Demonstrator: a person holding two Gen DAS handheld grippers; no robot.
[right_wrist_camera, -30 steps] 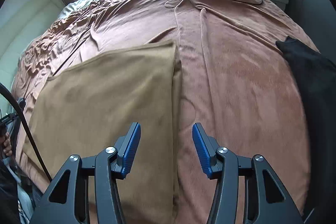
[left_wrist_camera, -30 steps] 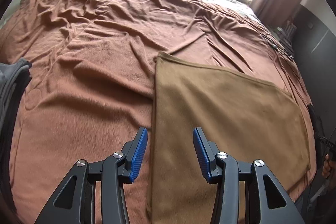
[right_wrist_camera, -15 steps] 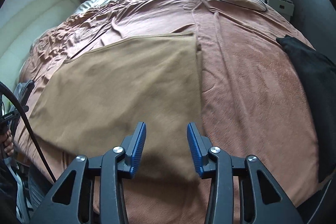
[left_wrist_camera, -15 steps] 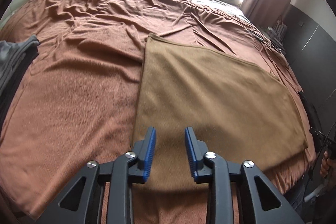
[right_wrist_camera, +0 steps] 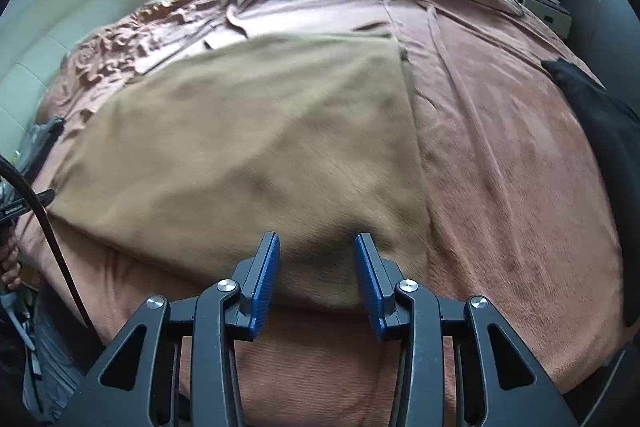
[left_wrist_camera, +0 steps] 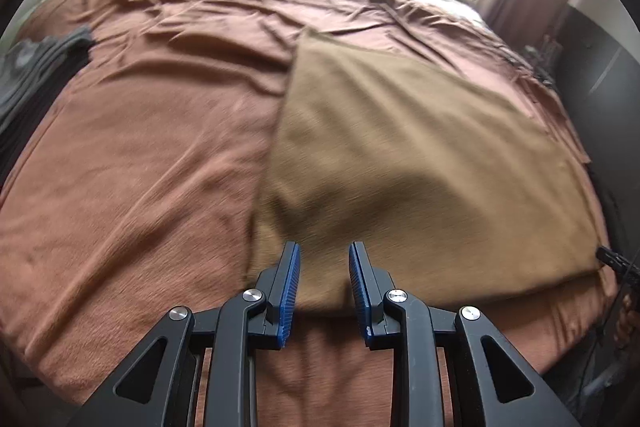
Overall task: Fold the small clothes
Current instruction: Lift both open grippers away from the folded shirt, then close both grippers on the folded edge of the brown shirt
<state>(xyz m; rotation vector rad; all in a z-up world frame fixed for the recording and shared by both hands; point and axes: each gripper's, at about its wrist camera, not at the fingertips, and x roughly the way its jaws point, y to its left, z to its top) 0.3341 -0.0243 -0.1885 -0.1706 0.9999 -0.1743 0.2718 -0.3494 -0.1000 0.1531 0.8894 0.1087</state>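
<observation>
Left wrist view: the left claw (left_wrist_camera: pixel 323 259), narrowed but empty, hangs over the tan cloth's (left_wrist_camera: pixel 420 155) near edge, ready to pinch it. Likewise the right claw (right_wrist_camera: pixel 316 247), at its own near corner, for folding.

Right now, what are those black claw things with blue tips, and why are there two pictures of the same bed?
Those are hand-held grabbers, like big tongs. A person holds one in each hand, and each has a small camera looking out along its two fingers, so you get two pictures. One picture is from the left gripper, the other from the right gripper. Both look down at a tan cloth lying flat on a bed with a reddish-brown cover. Dark clothes lie off to the side. Both grabbers have just been closing a bit, near the cloth's front edge, but their blue pads aren't squeezing anything yet. Nothing is held.
</observation>
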